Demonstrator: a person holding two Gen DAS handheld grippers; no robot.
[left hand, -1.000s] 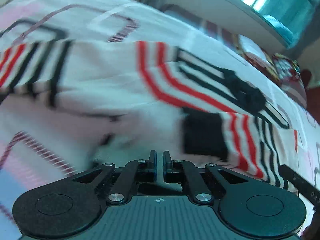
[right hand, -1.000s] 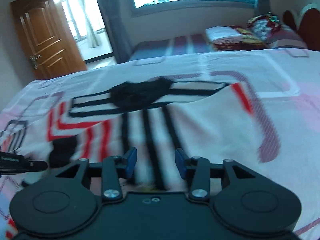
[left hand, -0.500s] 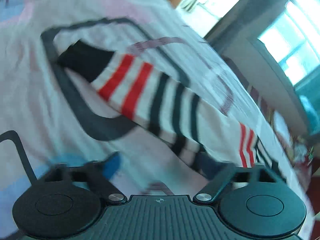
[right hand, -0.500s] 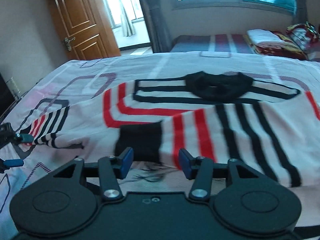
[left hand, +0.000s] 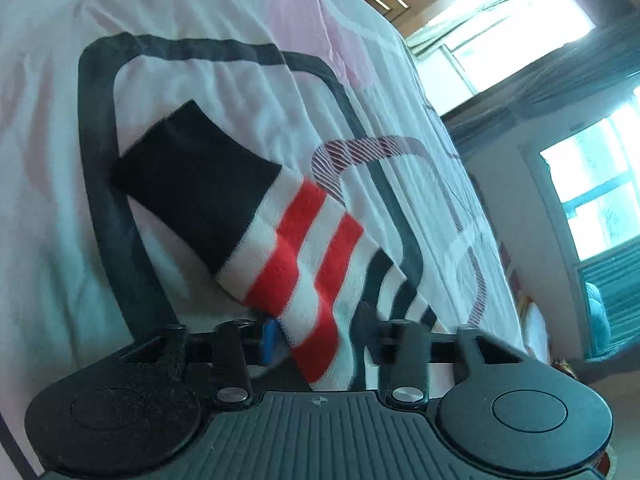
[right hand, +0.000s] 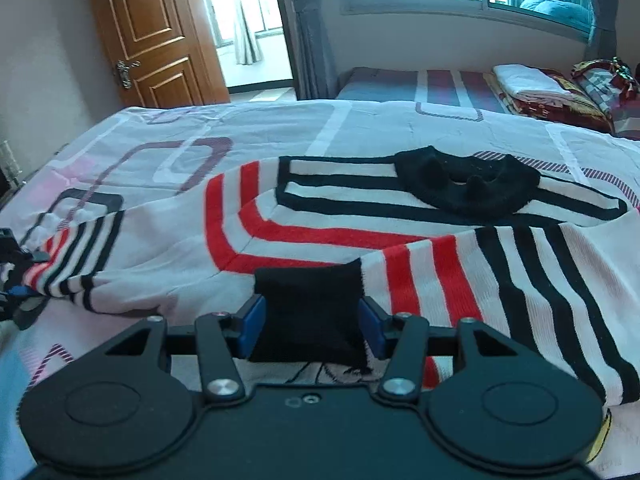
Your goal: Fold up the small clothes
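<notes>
A small white knit sweater point(right hand: 400, 240) with red and black stripes and a black collar point(right hand: 468, 184) lies on the bed. Its right sleeve is folded across the body, with the black cuff point(right hand: 308, 312) between the open fingers of my right gripper point(right hand: 310, 330). The left sleeve point(left hand: 296, 256) with its black cuff point(left hand: 192, 184) stretches out over the sheet, and its striped part passes between the open fingers of my left gripper point(left hand: 316, 340). In the right wrist view the left gripper point(right hand: 16, 284) sits at the far left by that sleeve point(right hand: 80, 256).
The bed sheet point(right hand: 160, 152) is white and pink with dark rounded rectangles. A brown door point(right hand: 152, 36) stands at the back left. A second bed with folded bedding point(right hand: 524, 84) lies under the window. The bed's left edge is near the left gripper.
My left gripper opened and swung left to the outstretched left sleeve, now closing in on it. My right gripper moved forward so the folded sleeve's black cuff sits between its fingers.
</notes>
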